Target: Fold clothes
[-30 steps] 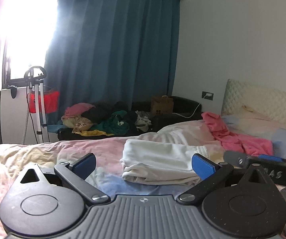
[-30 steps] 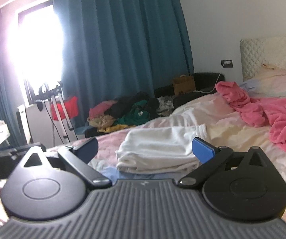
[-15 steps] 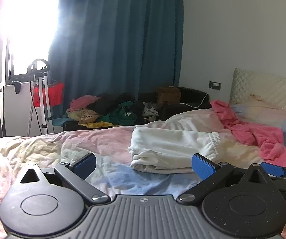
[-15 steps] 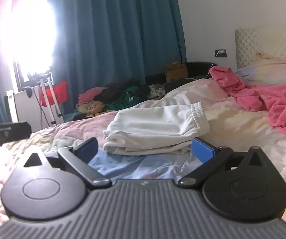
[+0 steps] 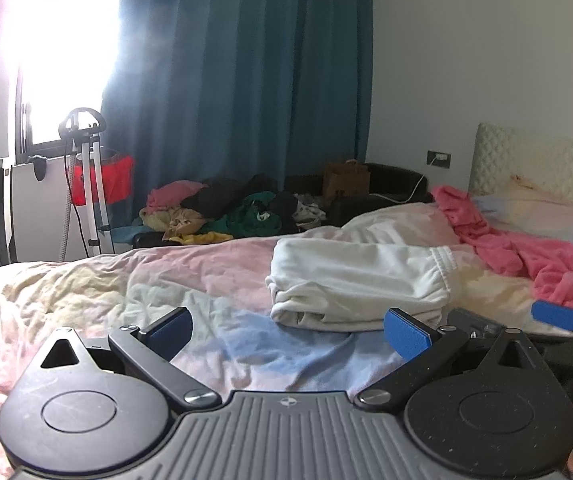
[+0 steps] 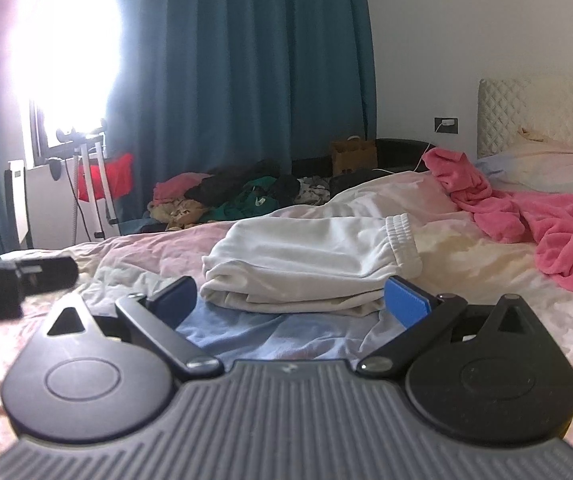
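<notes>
Lying folded on the bed is the white garment — pink robe well apart to its right — while both tongs, left and right, hover just short of it, spread wide and gripping nothing.

You are facing a teal curtain hanging beside a glaring window; a paper bag is sitting near a quilted headboard.
</notes>
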